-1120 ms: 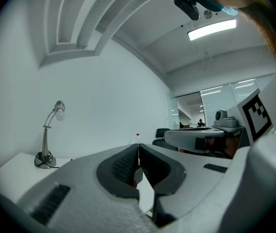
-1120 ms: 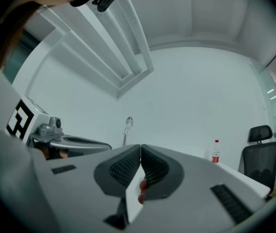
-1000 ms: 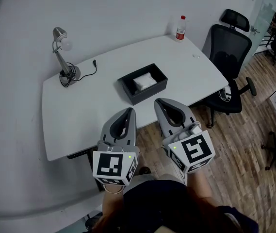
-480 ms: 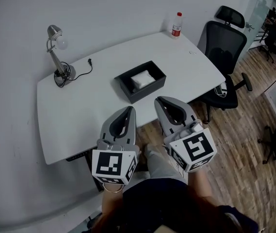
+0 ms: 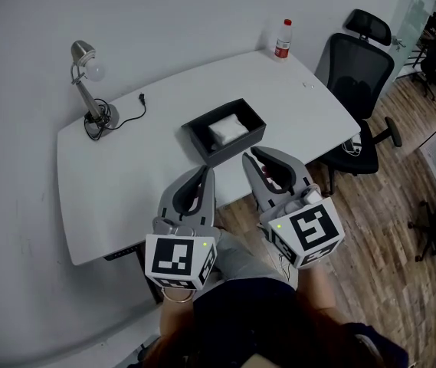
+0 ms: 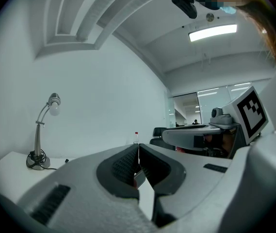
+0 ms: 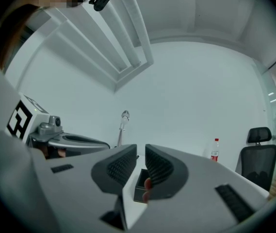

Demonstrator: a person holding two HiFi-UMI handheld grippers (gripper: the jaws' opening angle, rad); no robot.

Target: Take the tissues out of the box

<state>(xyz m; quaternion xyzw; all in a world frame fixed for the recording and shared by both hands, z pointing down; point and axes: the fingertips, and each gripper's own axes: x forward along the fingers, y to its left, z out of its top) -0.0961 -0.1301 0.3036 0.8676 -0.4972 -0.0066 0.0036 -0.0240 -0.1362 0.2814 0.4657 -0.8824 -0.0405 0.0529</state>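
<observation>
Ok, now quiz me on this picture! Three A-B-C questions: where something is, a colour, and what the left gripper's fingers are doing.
1. Where is the lamp? A. On the chair. B. At the table's left end. C. Under the table.
2. What colour is the box? A. Red. B. Yellow. C. Black.
3. On the left gripper, how are the fingers? A. Pressed together. B. Wide apart. C. Holding a tissue.
Answers: 1 B, it stands near that end's edge. 2 C, black walls surround the white tissues. 3 A, its own view shows no gap between them.
</observation>
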